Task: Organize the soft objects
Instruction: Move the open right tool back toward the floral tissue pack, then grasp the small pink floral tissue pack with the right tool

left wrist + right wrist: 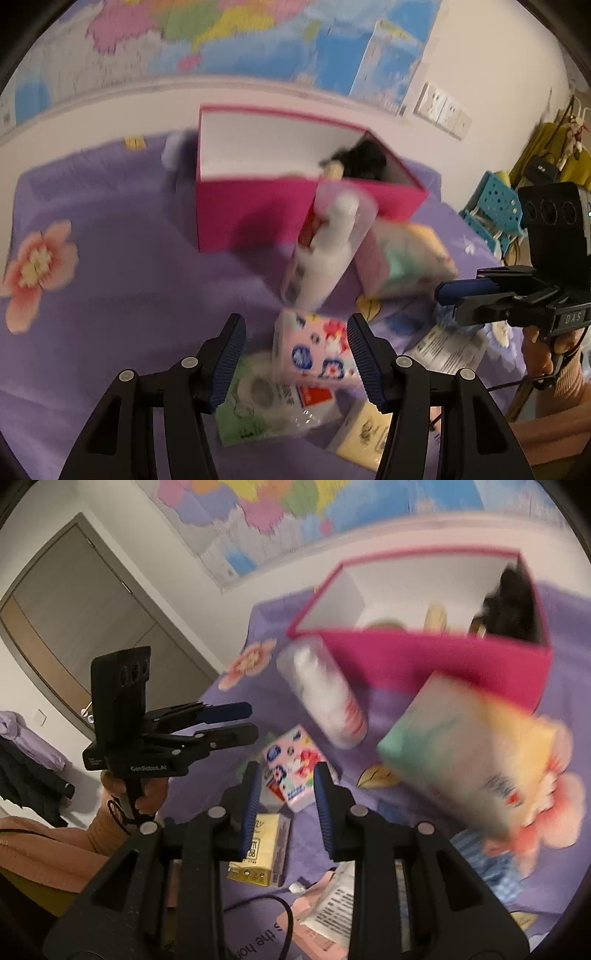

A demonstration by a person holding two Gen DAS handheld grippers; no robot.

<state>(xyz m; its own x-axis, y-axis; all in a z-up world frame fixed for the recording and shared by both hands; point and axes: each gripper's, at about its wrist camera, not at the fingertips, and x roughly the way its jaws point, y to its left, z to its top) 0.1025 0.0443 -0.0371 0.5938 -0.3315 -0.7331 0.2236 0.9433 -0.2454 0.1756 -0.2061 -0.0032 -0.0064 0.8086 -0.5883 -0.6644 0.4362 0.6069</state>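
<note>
An open pink box [295, 199] [443, 657] stands on the purple bedspread, with a black plush [364, 158] [511, 605] inside at its right end. My left gripper [295, 354] is open and empty, just above a pink patterned tissue pack [314, 347] [291, 764]. My right gripper [284, 794] is open and empty above the same pack; in the left wrist view it [448, 295] hangs at the right. A white bottle in a clear sleeve [325, 251] [325, 694] leans by the box. A large soft pack [410, 258] [469, 753] lies beside it.
A green-white wipes pack [258, 402], a yellow tissue pack [364, 432] [262, 849], a printed white sachet [447, 347] [332, 901] and a blue-striped item [491, 864] lie on the bedspread [129, 277]. A map hangs on the wall behind. A door [85, 627] stands left.
</note>
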